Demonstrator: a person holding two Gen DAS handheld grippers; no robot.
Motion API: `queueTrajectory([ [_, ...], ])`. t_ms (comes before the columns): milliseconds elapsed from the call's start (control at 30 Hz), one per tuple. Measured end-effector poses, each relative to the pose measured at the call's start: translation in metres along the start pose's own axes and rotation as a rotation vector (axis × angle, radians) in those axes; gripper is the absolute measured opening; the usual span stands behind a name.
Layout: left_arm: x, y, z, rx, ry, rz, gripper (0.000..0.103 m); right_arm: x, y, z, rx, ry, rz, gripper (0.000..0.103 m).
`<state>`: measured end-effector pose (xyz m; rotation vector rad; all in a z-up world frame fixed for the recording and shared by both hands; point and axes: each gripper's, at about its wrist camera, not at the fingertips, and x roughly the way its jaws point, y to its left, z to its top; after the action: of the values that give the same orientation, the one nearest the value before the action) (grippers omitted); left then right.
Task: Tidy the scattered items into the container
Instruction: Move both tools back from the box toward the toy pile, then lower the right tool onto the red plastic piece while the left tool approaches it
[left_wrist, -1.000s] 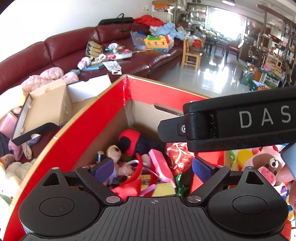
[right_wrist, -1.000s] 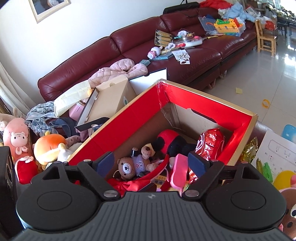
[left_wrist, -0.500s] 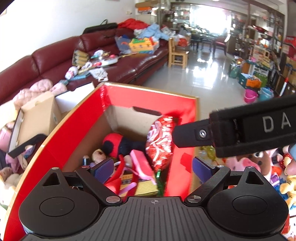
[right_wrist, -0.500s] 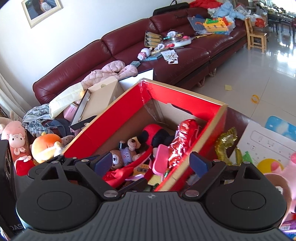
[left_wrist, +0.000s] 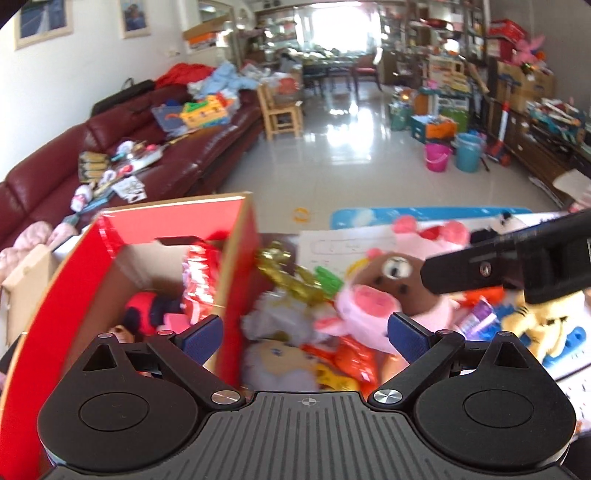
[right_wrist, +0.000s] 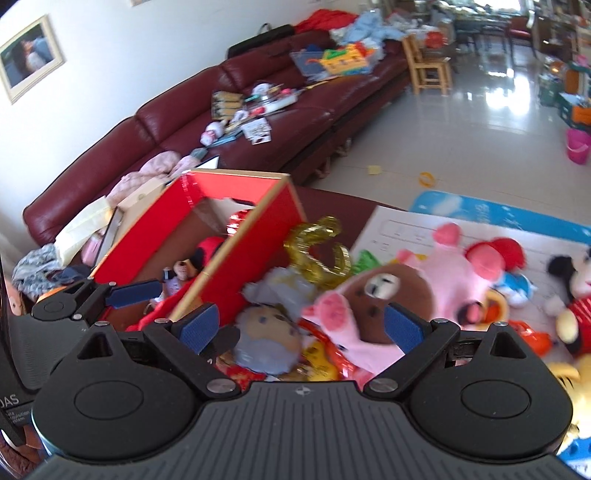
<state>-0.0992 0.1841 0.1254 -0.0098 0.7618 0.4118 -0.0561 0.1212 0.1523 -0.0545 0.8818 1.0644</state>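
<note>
Box (right_wrist: 236, 236) left of toy heap (right_wrist: 388, 295); sofa (right_wrist: 229, 110) behind box; toys inside box.

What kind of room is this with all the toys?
Most likely a home living room that opens onto a dining area. A long dark red leather sofa runs along the wall, framed pictures hang above it, and plush toys lie heaped beside a red cardboard box.

The toy pile (left_wrist: 332, 325) beside the red box (left_wrist: 236, 266) is motion-blurred. The right claw (left_wrist: 517, 266) is cut off by the frame edge. The box floor is hidden under toys.
</note>
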Motion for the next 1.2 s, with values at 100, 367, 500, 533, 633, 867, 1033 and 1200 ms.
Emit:
queueTrajectory([
  [100,0.004,-0.033,-0.012,0.059,0.023,-0.037,0.101,-0.016,-0.027,-0.017,0.053,-0.018,-0.020,0.097],
  [367,0.038,-0.120,-0.062,0.203,0.152,-0.144,0.101,-0.028,-0.109,-0.088,0.237,0.033,-0.155,0.097],
  [500,0.056,-0.162,-0.087,0.288,0.202,-0.192,0.101,-0.028,-0.150,-0.129,0.365,0.066,-0.207,0.097],
  [533,0.060,-0.172,-0.093,0.309,0.209,-0.203,0.100,-0.028,-0.159,-0.139,0.392,0.074,-0.214,0.097],
  [633,0.067,-0.198,-0.108,0.381,0.223,-0.232,0.100,-0.024,-0.177,-0.164,0.454,0.107,-0.227,0.097],
  [867,0.081,-0.231,-0.122,0.406,0.249,-0.317,0.100,-0.008,-0.198,-0.190,0.544,0.156,-0.186,0.097],
  [1033,0.085,-0.243,-0.123,0.405,0.250,-0.359,0.100,0.000,-0.204,-0.196,0.569,0.160,-0.139,0.097],
  [1200,0.097,-0.254,-0.127,0.422,0.273,-0.360,0.100,0.004,-0.214,-0.203,0.616,0.146,-0.082,0.097],
])
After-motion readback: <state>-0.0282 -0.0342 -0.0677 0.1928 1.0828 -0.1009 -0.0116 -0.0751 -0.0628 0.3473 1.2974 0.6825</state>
